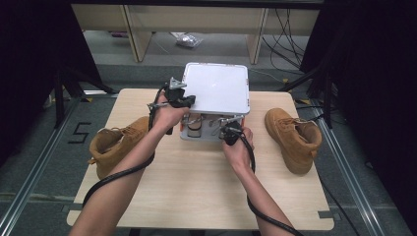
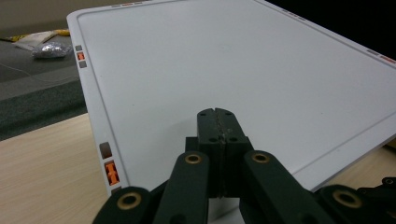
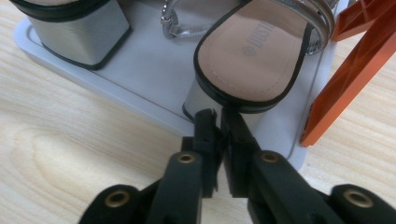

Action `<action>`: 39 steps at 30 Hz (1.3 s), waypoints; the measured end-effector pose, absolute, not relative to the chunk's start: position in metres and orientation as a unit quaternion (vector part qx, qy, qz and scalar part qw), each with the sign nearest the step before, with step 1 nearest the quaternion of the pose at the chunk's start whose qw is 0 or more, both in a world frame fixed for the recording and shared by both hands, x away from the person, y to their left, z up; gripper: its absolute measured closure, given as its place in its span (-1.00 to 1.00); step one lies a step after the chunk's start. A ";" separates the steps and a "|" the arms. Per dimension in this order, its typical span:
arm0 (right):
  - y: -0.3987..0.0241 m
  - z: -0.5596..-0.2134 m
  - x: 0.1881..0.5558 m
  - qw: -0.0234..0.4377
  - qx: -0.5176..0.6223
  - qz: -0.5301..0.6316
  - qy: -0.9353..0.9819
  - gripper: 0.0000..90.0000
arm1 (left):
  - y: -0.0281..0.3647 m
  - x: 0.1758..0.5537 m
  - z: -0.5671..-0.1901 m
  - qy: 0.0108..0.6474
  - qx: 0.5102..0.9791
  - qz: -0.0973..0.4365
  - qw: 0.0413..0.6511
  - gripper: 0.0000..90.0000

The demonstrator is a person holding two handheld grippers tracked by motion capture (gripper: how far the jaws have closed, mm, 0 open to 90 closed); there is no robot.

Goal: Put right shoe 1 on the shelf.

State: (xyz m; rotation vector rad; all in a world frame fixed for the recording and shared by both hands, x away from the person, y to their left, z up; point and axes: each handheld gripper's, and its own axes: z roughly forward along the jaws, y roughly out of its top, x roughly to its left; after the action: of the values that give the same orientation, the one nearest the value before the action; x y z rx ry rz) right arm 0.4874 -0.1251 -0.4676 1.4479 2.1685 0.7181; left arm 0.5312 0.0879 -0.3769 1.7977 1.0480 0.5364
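Sandal [image 3: 254, 51] with a block heel is kept on the lower shelf of a white two-tier rack [image 1: 216, 88] at the table's far middle, the right gripper [image 3: 217, 114], jaws barely parted, reaching its heel while the left gripper [image 2: 218, 116], jaws pressed together, rests on the top shelf as if to steady it.

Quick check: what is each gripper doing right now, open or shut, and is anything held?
Left gripper: shut, empty, over the white lid.
Right gripper: jaws slightly apart, holding nothing, tips at the sandal heel.

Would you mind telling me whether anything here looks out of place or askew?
Nothing looks damaged or spilled. The two tan boots lie apart: the left boot at one table edge, the right boot at the other, toes pointing different ways.
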 end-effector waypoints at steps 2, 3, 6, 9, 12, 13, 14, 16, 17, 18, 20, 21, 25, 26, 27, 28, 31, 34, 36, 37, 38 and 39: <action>-0.127 -0.466 0.484 0.216 0.523 0.266 0.780 0.72 | 0.088 0.531 -0.377 0.429 0.734 0.219 0.478 0.99; -0.130 -0.464 0.480 0.216 0.517 0.274 0.782 0.68 | 0.088 0.531 -0.377 0.430 0.734 0.219 0.478 0.99; -0.137 -0.455 0.470 0.206 0.521 0.291 0.776 0.58 | 0.088 0.531 -0.377 0.431 0.733 0.219 0.479 0.99; -0.152 -0.447 0.462 0.216 0.515 0.299 0.774 0.48 | 0.088 0.531 -0.377 0.431 0.732 0.220 0.479 0.98; -0.166 -0.444 0.452 0.213 0.521 0.304 0.768 0.42 | 0.088 0.531 -0.377 0.432 0.732 0.220 0.480 0.96; -0.169 -0.443 0.448 0.208 0.526 0.304 0.767 0.40 | 0.087 0.532 -0.378 0.432 0.729 0.218 0.484 0.95; -0.174 -0.443 0.444 0.207 0.522 0.310 0.767 0.37 | 0.088 0.532 -0.377 0.437 0.729 0.213 0.483 0.93; -0.180 -0.444 0.435 0.206 0.524 0.318 0.763 0.30 | 0.090 0.532 -0.375 0.437 0.734 0.205 0.478 0.84; -0.182 -0.444 0.432 0.204 0.524 0.322 0.762 0.27 | 0.090 0.532 -0.375 0.435 0.735 0.206 0.477 0.81; -0.182 -0.445 0.428 0.197 0.530 0.326 0.758 0.24 | 0.091 0.531 -0.374 0.434 0.734 0.205 0.480 0.77; -0.185 -0.446 0.423 0.197 0.524 0.330 0.760 0.22 | 0.094 0.527 -0.372 0.435 0.734 0.205 0.480 0.66; -0.187 -0.446 0.420 0.196 0.526 0.334 0.757 0.21 | 0.096 0.526 -0.372 0.435 0.732 0.204 0.483 0.60; -0.191 -0.448 0.408 0.193 0.529 0.342 0.752 0.15 | 0.116 0.513 -0.366 0.435 0.728 0.215 0.484 0.45; -0.192 -0.450 0.406 0.187 0.524 0.351 0.754 0.15 | 0.123 0.509 -0.366 0.436 0.727 0.217 0.484 0.42; -0.192 -0.450 0.402 0.189 0.524 0.347 0.754 0.14 | 0.129 0.505 -0.366 0.438 0.727 0.218 0.482 0.39; -0.192 -0.450 0.399 0.188 0.524 0.345 0.756 0.13 | 0.136 0.501 -0.366 0.437 0.729 0.220 0.479 0.36; -0.194 -0.452 0.390 0.183 0.524 0.347 0.756 0.09 | 0.155 0.489 -0.366 0.444 0.725 0.220 0.478 0.31; -0.196 -0.456 0.383 0.186 0.519 0.347 0.758 0.06 | 0.173 0.479 -0.368 0.450 0.724 0.224 0.473 0.28; -0.197 -0.458 0.379 0.183 0.520 0.348 0.758 0.06 | 0.185 0.473 -0.369 0.454 0.722 0.228 0.468 0.27; -0.198 -0.460 0.378 0.180 0.517 0.353 0.758 0.06 | 0.190 0.470 -0.369 0.457 0.721 0.231 0.467 0.26; -0.198 -0.460 0.376 0.179 0.527 0.349 0.754 0.06 | 0.194 0.467 -0.368 0.459 0.720 0.234 0.465 0.25; -0.200 -0.461 0.375 0.181 0.523 0.350 0.756 0.05 | 0.198 0.465 -0.368 0.460 0.719 0.236 0.465 0.25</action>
State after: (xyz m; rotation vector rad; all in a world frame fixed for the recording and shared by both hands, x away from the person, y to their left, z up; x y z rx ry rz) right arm 0.3752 -0.1995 -0.4610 1.4774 2.1337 0.9871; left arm 0.4646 0.1980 -0.3685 1.7649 1.1304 0.5802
